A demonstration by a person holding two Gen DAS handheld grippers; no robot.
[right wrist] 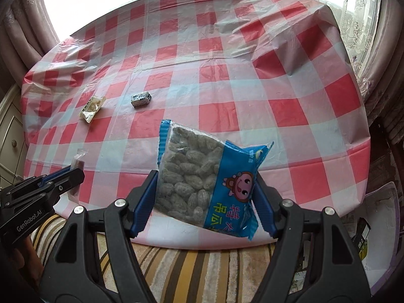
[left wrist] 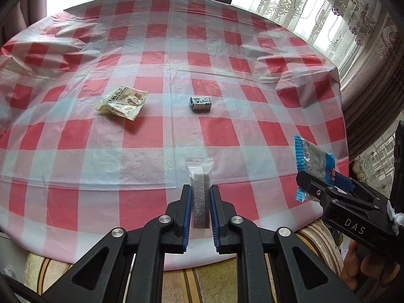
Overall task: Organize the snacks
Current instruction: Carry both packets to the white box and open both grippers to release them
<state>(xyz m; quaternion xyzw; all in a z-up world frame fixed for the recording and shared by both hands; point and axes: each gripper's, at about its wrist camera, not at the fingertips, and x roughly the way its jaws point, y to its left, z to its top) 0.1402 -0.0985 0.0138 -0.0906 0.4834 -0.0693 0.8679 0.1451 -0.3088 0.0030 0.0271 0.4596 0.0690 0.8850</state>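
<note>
My left gripper (left wrist: 200, 189) is shut on a narrow silver snack packet (left wrist: 199, 179) and holds it upright over the near edge of the table. My right gripper (right wrist: 205, 176) is shut on a blue bag of grey-green candies (right wrist: 202, 174); the bag also shows at the right of the left wrist view (left wrist: 314, 159). A cream snack packet (left wrist: 121, 102) and a small blue-and-white wrapped block (left wrist: 200, 103) lie flat mid-table. Both also show in the right wrist view: the cream packet (right wrist: 92, 108) and the block (right wrist: 141, 99). The left gripper (right wrist: 75, 174) sits at the lower left there.
The table carries a wrinkled red-and-white checked cloth (left wrist: 151, 131). Lace curtains (left wrist: 328, 12) and a bright window stand behind it. A striped rug (right wrist: 189, 265) lies below the near table edge. A cabinet (right wrist: 10, 131) stands at the far left.
</note>
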